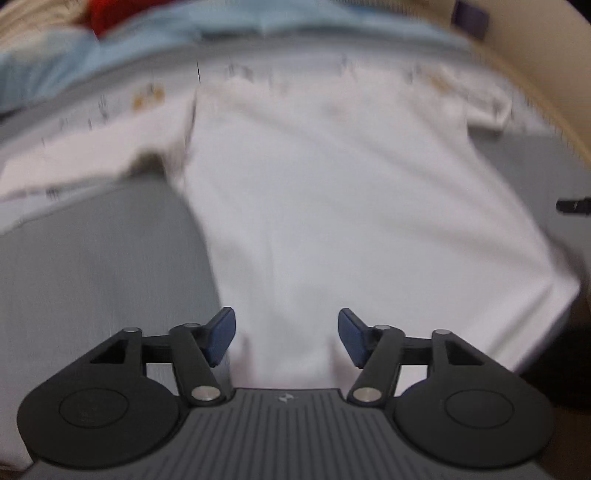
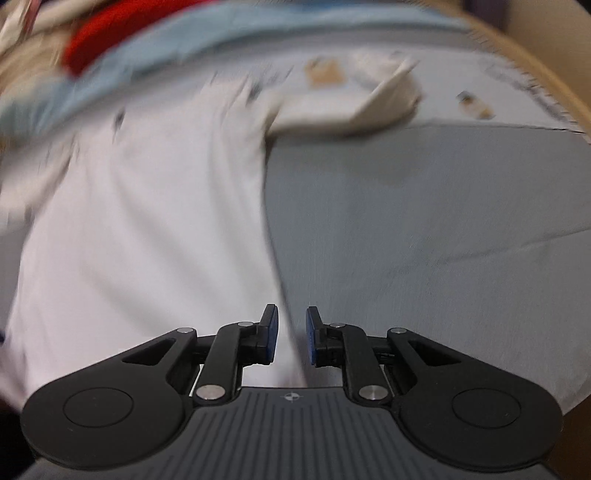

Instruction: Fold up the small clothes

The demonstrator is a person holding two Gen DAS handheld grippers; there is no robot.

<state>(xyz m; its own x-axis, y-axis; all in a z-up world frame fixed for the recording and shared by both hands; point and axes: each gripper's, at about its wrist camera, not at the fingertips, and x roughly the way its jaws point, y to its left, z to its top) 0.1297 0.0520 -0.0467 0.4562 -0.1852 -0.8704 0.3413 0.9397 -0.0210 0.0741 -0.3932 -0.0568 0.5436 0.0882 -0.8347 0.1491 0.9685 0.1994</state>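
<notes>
A small white shirt [image 1: 332, 206] is lying spread flat on a grey sheet [image 1: 92, 266], its hem toward the near edge and its sleeves reaching out toward the far side. In the left wrist view one short sleeve [image 1: 484, 107] is sticking out at the upper right, and the other sleeve [image 1: 74, 158] is stretching to the left. In the right wrist view the shirt's side edge is running down the middle, with bare grey sheet to its right, and a sleeve [image 2: 369, 107] is lying folded over near the far side.

The left gripper [image 1: 286, 338] is hovering over the hem with its blue pads [image 1: 221, 339] standing wide apart; white cloth is showing in the gap below, but the pads are not pressing on it. The right gripper [image 2: 291, 336] is hanging over the shirt's side edge, its jaws parted only narrowly. Cloth is lying beneath the gap, and the pads [image 2: 271, 334] are showing no grip on it.

Along the far edge of the sheet a light blue cloth [image 2: 240, 33] is lying in a band, with a red cloth [image 2: 110, 33] beyond it toward the far left corner. A printed pale cloth [image 2: 476, 103] with small brown and dark marks is lying under the shirt's upper part. Both views are blurred, so finer detail cannot be told.
</notes>
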